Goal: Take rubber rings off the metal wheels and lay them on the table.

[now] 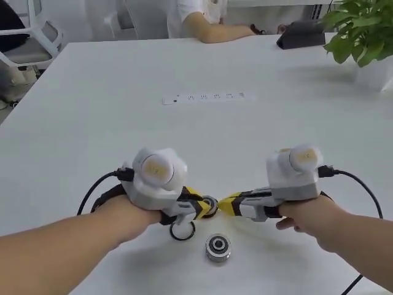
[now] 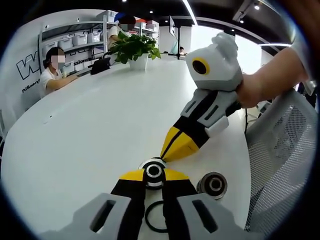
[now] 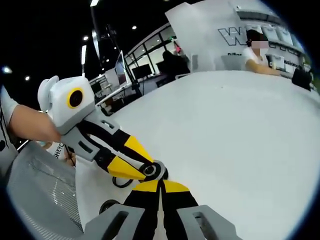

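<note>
We hold a gripper in each hand over a white table (image 1: 92, 123). The left gripper (image 1: 202, 209) pinches a metal wheel (image 1: 210, 205) between its yellow jaws. The right gripper (image 1: 222, 206), jaws pressed together, has its tips at that wheel's rim from the opposite side. Just beside the held wheel, toward us, a loose black rubber ring (image 1: 182, 231) lies flat on the table. A second wheel (image 1: 218, 246) rests near the ring.
</note>
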`<state>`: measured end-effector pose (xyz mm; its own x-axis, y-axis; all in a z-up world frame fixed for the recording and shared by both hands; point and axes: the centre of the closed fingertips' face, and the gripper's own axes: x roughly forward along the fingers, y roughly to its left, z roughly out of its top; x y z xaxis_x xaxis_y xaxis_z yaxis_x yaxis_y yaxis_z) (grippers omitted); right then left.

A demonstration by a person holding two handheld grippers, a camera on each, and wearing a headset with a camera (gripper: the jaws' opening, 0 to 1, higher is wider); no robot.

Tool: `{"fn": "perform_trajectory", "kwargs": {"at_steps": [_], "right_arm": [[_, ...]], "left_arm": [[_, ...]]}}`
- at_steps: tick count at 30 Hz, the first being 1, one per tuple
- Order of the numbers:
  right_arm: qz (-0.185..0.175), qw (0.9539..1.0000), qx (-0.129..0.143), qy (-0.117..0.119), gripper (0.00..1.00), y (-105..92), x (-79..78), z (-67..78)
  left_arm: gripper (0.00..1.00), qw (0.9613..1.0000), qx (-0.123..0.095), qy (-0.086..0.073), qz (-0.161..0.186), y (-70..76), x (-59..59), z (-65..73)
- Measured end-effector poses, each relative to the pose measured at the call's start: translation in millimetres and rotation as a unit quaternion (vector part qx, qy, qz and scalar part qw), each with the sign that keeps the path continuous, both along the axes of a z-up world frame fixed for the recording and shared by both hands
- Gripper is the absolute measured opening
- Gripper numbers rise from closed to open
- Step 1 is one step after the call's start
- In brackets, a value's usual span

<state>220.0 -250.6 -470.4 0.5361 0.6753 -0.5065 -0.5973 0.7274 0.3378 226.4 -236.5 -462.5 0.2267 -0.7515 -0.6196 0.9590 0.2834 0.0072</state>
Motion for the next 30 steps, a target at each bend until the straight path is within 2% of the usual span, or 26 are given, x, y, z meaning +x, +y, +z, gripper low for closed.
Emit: {"fn": "perform_trajectory", "kwargs": {"at_steps": [4,15,30], "right_arm": [[-0.012,0.9994,0.031,0.012,0.00,0.9,-0.1,3.3],[-0.014,0.9990,0.040,0.016,0.00,4.1,-0.8,6.4],[-0.003,0.9993,0.036,0.012,0.00,8.7,-2.5,8.2]], "left_arm": [[0.07,1.0000,0.000,0.000,0.001,0.1,0.0,-0.1],[0.06,1.0000,-0.001,-0.003,0.002,0.2,-0.7,0.9],[0.06,1.0000,0.001,-0.004,0.002,0.0,-1.2,0.6]]}}
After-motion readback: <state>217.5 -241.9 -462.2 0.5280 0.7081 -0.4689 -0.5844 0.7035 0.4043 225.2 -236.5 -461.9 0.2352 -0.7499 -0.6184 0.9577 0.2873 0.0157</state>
